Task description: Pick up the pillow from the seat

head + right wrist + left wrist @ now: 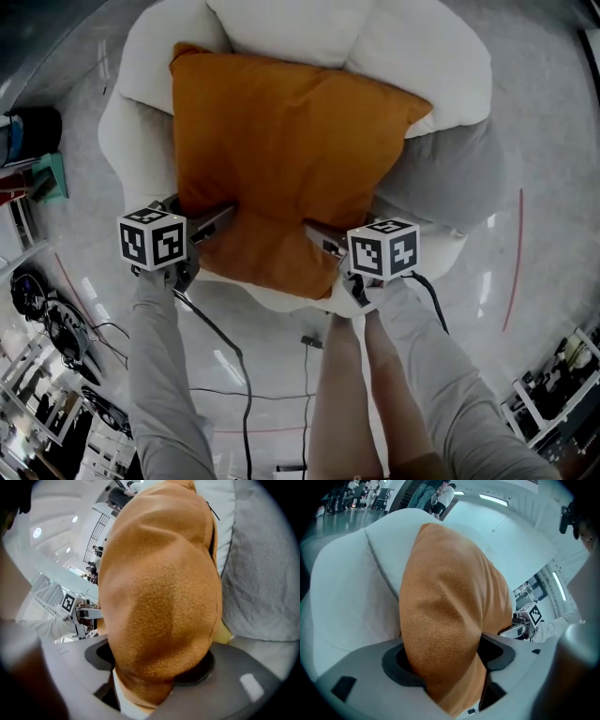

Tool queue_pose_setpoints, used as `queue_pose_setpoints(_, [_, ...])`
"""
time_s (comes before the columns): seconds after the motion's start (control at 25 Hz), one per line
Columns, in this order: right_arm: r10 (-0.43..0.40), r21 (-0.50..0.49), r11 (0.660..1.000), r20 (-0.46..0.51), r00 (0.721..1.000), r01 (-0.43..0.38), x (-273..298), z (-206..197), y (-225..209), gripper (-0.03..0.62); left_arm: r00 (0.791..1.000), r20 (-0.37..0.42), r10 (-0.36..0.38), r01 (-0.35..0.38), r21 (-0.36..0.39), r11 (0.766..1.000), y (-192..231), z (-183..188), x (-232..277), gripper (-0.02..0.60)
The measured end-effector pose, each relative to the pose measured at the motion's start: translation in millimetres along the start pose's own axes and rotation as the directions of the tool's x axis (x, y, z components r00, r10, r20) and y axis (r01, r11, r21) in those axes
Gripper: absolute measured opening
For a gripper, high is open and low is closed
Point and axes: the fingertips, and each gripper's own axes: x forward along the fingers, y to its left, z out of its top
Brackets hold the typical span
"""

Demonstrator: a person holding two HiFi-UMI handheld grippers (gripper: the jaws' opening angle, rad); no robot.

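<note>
An orange pillow point(281, 141) lies on a puffy white seat point(412, 47) whose right side is grey point(450, 178). My left gripper point(217, 217) grips the pillow's near edge on the left side, and my right gripper point(319, 236) grips the same edge further right. In the left gripper view the pillow point(450, 611) bulges out between the jaws of the left gripper point(450, 663), pinched by them. The right gripper view shows the pillow point(159, 597) squeezed in the right gripper point(157, 667) the same way. The pillow's far corners rest against the seat's back cushions.
Black cables point(244, 375) trail over the pale floor below the seat. A red line point(516, 262) curves on the floor at the right. Boxes and gear point(37, 178) crowd the left edge. The person's legs point(337, 403) stand just before the seat.
</note>
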Motion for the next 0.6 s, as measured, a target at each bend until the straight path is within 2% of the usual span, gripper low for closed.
queue_pose_setpoints(0.32, [-0.048,-0.063,0.997,0.026,0.999,0.05,-43,10,23,0.308,0.999,0.049,-0.02,0.019,0.017,1.0,-36,12,-27,0.353])
queue_pose_setpoints(0.6, [-0.07,-0.183,0.981,0.007,0.997,0.071,-88,27,54,0.31,0.995,0.103,-0.019,0.022,-0.023,0.999,-75,16,-65,0.351])
